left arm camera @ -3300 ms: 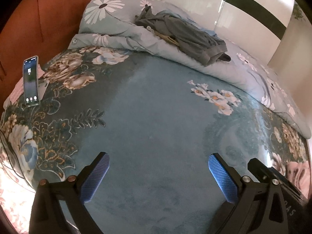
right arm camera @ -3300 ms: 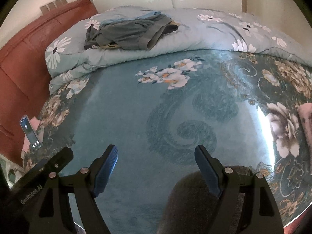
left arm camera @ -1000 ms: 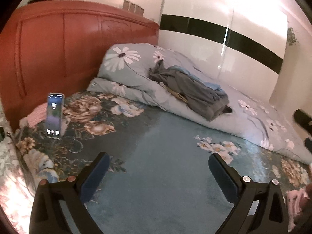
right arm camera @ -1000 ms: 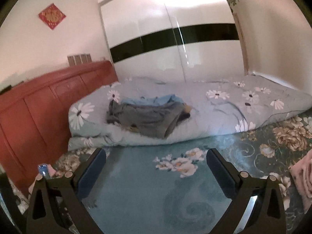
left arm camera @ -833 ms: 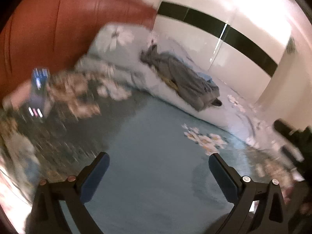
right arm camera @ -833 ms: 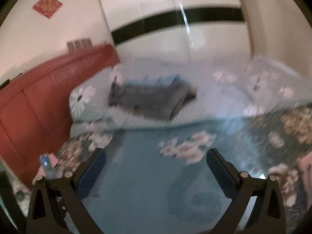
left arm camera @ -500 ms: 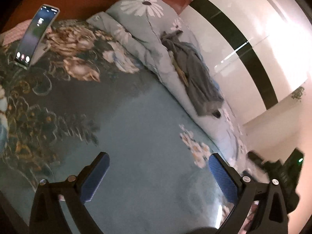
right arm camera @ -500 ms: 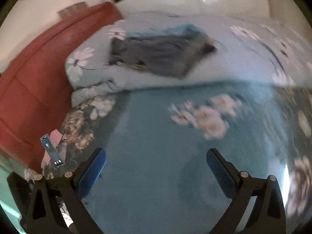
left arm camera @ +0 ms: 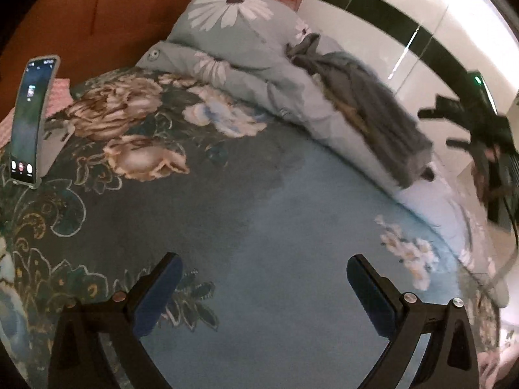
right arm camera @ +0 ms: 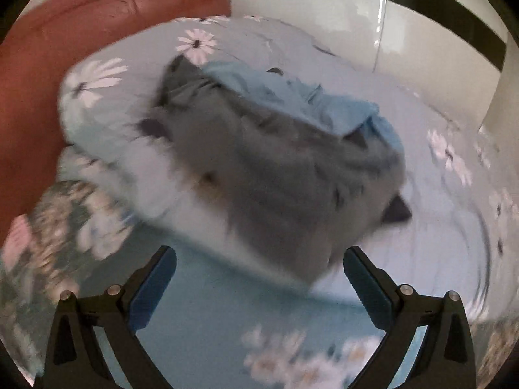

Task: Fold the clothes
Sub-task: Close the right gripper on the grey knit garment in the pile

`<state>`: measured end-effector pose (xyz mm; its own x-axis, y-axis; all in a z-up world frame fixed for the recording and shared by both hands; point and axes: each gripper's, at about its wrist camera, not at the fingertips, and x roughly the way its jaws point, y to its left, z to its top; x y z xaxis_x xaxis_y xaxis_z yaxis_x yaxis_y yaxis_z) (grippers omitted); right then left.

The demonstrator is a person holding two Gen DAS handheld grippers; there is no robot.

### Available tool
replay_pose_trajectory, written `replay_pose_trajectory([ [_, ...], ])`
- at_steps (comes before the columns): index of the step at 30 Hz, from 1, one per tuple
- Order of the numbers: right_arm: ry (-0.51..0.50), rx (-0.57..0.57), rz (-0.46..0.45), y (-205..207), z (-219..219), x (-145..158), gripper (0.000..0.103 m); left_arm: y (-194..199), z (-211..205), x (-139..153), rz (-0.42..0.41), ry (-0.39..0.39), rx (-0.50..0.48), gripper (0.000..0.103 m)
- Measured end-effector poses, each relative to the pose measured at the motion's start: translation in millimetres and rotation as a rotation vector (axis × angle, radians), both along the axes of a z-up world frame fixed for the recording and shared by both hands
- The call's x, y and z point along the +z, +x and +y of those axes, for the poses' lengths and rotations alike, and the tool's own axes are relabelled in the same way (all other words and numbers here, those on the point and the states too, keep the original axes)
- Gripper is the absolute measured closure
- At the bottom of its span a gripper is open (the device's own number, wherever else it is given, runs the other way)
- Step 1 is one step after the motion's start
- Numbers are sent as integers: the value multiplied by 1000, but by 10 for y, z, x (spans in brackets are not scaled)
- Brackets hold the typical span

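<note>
A crumpled grey garment (right arm camera: 279, 178) lies on a folded pale daisy-print duvet (right arm camera: 136, 162), with a light blue garment (right arm camera: 292, 103) bunched on its far side. My right gripper (right arm camera: 259, 288) is open just in front of the grey garment's near edge, nothing between its fingers. In the left wrist view the same grey garment (left arm camera: 366, 110) lies far off on the duvet (left arm camera: 246, 42). My left gripper (left arm camera: 264, 295) hangs open and empty over the teal floral bedspread (left arm camera: 266, 227). The other gripper's dark body (left arm camera: 480, 136) is blurred at the right.
A phone (left arm camera: 29, 120) stands propped at the bed's left edge beside something pink (left arm camera: 58, 97). A red-brown headboard (left arm camera: 129, 9) rises behind the duvet. A white wardrobe with a black band (left arm camera: 389, 29) runs along the far side.
The right gripper has swept forward toward the clothes pile, which now fills its view. The left gripper has tilted and shifted slightly; both stay open.
</note>
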<state>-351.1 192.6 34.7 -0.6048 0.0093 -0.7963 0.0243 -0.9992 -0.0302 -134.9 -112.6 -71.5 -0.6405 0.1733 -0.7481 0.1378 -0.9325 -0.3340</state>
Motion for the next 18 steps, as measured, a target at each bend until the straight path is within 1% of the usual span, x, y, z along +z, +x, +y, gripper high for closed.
replay_pose_trajectory([
  [2,31,-27,3,-357,-8,-83,1,-57,-18,-101,-17,-10,21,0],
  [4,85,-27,16,-571,-69,-125,6,-91,-42,-188,-36,-18,38,0],
  [6,142,-20,24,-781,-141,-171,25,-112,-73,-269,-60,-14,50,0],
  [8,180,-13,14,-920,-211,-221,26,-127,-119,-350,-90,16,62,0],
  [9,194,-11,8,-984,-240,-246,32,-124,-134,-366,-96,25,68,0],
  [10,185,-17,-2,-1020,-240,-273,37,-120,-148,-378,-100,33,75,0],
  [12,133,-57,-31,-1035,-187,-330,59,-100,-161,-366,-104,41,80,0],
  [13,107,-67,-41,-997,-154,-329,65,-95,-161,-351,-105,43,79,0],
  [15,53,-82,-60,-914,-93,-322,88,-80,-155,-296,-100,54,70,0],
  [18,-42,-12,-94,-677,-73,-204,95,-51,-144,-198,-93,83,53,0],
])
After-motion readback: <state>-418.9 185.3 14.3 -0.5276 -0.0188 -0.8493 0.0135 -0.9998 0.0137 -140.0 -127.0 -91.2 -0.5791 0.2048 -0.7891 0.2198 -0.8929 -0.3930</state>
